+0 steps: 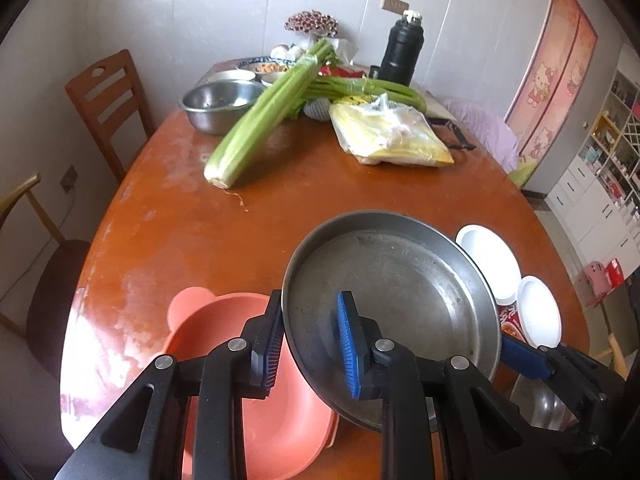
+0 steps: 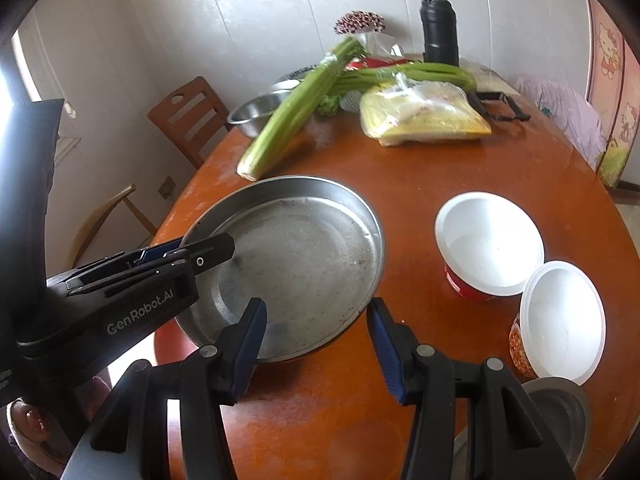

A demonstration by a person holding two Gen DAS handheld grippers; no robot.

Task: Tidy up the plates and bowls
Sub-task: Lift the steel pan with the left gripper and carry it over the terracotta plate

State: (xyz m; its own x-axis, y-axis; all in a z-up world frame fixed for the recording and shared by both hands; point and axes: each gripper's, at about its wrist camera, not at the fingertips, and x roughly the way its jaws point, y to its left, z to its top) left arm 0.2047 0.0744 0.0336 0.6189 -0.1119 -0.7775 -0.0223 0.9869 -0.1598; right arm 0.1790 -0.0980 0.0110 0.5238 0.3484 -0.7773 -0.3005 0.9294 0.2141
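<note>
Steel pan gripped at its rim by the left gripper, lifted over the brown table.

Left of the left gripper and below it sits a pink bowl with a round ear-like tab; the gripper tilts steeply downward, its jaws nearly shut on the pan's near-left rim, one finger outside the wall and the blue-padded one inside, so the pan hangs tipped. The right gripper also points steeply down, its jaws apart at a moderate width and holding nothing, the pan's near edge just ahead of its left finger. Right of it stand two white-lined paper bowls, just beside each other. Well ahead of both grippers lie celery, a steel basin and a yellow packet.
</note>
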